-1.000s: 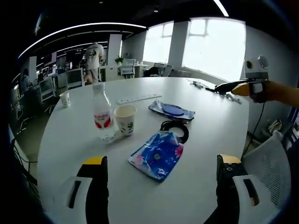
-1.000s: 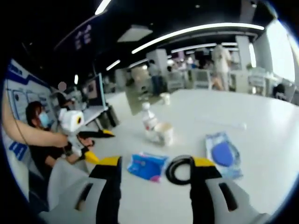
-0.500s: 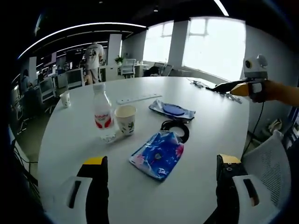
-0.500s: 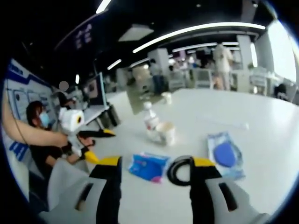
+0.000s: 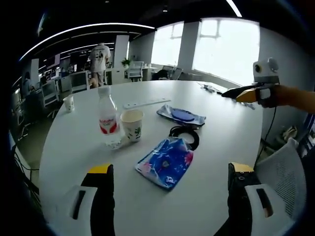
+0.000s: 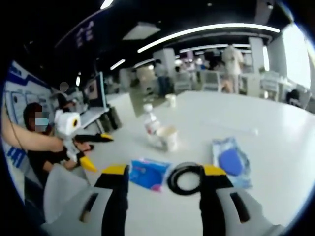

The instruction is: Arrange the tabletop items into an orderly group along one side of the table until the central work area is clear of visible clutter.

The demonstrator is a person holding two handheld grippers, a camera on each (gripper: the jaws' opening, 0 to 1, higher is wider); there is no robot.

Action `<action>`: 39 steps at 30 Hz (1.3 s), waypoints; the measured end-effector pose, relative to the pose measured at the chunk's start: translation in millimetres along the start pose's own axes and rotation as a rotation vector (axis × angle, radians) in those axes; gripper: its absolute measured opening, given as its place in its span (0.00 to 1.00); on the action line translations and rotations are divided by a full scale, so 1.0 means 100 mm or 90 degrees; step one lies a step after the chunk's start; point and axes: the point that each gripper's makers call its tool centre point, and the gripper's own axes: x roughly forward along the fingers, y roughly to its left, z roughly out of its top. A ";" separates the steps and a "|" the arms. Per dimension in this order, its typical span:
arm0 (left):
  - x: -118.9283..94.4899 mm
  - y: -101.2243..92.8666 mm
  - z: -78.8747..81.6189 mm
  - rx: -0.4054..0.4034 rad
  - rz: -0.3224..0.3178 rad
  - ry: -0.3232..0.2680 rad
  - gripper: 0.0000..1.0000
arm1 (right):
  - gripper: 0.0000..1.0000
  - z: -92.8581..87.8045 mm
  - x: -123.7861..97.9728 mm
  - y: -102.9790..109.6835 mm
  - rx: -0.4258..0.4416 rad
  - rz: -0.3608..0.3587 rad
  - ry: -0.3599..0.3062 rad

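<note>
Change: the right gripper (image 6: 160,169) has come a little closer to the black ring (image 6: 185,178); the ring now sits between its finger tips (nothing on the table has moved).
Meaning: the sorting looks like it is just starting, and the ring seems the first pick.
Right fingers: wide apart, holding nothing.
Left gripper (image 5: 172,168): fingers wide apart, holding nothing, hanging over the near edge of the white table (image 5: 221,132).
Things ahead of the left fingers: blue packet (image 5: 165,163) closest, then the ring, a blue pouch (image 5: 180,116), a paper cup (image 5: 131,125) and a water bottle (image 5: 107,118).
In the way: the blue packet lies just beside the ring.
</note>
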 end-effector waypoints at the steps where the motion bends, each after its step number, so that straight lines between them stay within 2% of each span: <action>1: 0.00 0.00 0.00 -0.001 -0.001 0.000 0.97 | 0.55 -0.01 0.00 -0.03 0.019 -0.008 0.001; 7: 0.01 0.03 0.06 0.008 0.001 -0.001 0.97 | 0.54 -0.12 0.01 -0.28 0.117 -0.055 0.010; 10: 0.04 -0.01 0.10 0.051 -0.006 0.012 0.97 | 0.54 -0.14 0.00 -0.40 0.178 -0.080 -0.011; 14: 0.11 -0.12 0.20 0.084 -0.025 0.013 0.97 | 0.54 -0.20 0.00 -0.46 0.192 -0.096 -0.007; 17: 0.19 -0.18 0.35 0.099 -0.039 0.002 0.97 | 0.54 -0.23 0.00 -0.48 0.227 -0.104 -0.014; 22: 0.31 -0.23 0.51 0.118 -0.054 -0.005 0.97 | 0.53 -0.33 0.02 -0.53 0.233 -0.121 0.003; 25: 0.38 -0.27 0.61 0.142 -0.068 -0.004 0.97 | 0.53 -0.37 0.02 -0.62 0.272 -0.140 -0.007; 35: 0.62 -0.36 0.86 0.184 -0.102 -0.002 0.97 | 0.53 -0.40 0.03 -0.76 0.318 -0.170 -0.026; 39: 0.71 -0.39 0.90 0.201 -0.115 0.005 0.97 | 0.52 -0.39 0.02 -0.77 0.313 -0.177 -0.028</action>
